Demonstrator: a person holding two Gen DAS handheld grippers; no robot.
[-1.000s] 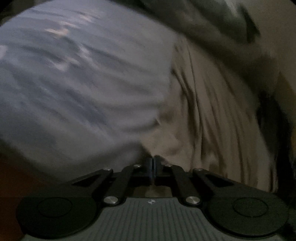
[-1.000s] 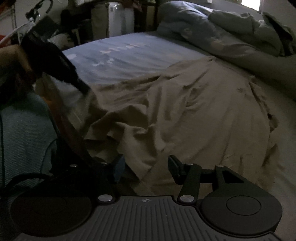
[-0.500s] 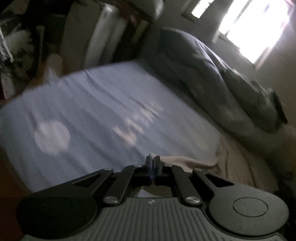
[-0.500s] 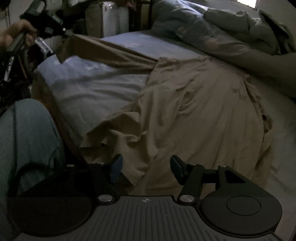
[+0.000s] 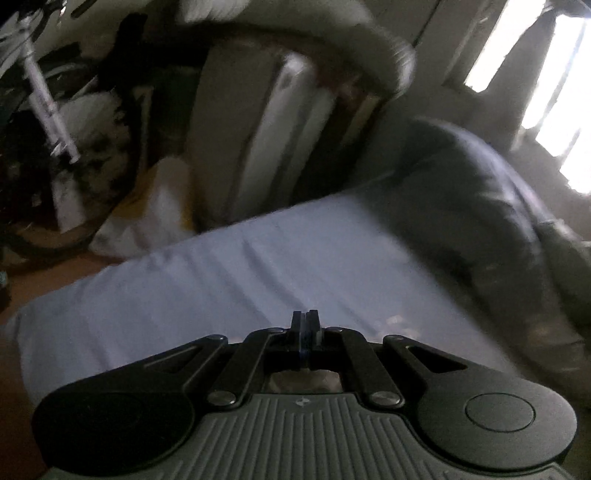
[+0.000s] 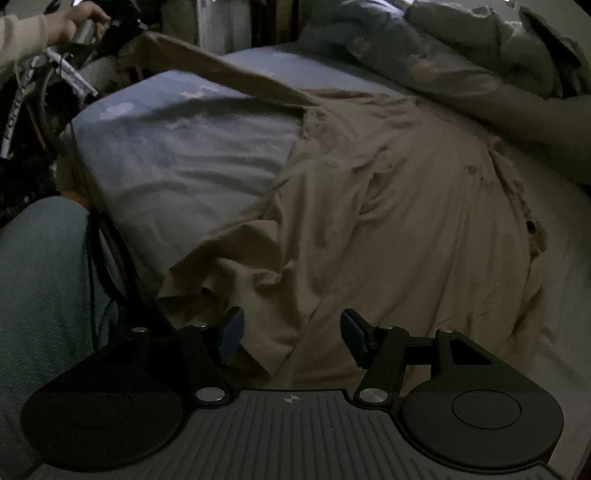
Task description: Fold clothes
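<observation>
Here the tan garment (image 6: 388, 206) lies spread and rumpled across the right part of the bed, over the pale blue sheet (image 6: 177, 147). Its near hem is bunched at the bed's edge, and a fold of that hem hangs down between the 2 fingers of the right gripper (image 6: 291, 334). The right jaws stand apart, roughly halfway, with the blue pad on the left and the dark pad on the right each clear of the cloth; nothing is pinched there.

From the garment's upper left, 1 long strip, seemingly a sleeve, is pulled out taut across the bare sheet toward the far left corner of the bed. It ends at the person's left hand (image 6: 75, 22), which grips a handle at the top left of the right wrist view. The gripper end itself is too dark to make out there.

In the left wrist view the left gripper (image 5: 305, 334) has its jaws pressed fully together. A scrap of tan cloth shows just behind the closed fingers, so it appears to hold the sleeve's end, though the pinch itself is hidden. That view is blurred.

A grey-blue duvet (image 6: 461, 48) is heaped along the far side of the bed. A leg in teal trousers (image 6: 40, 280) stands at the bed's near left edge.
</observation>
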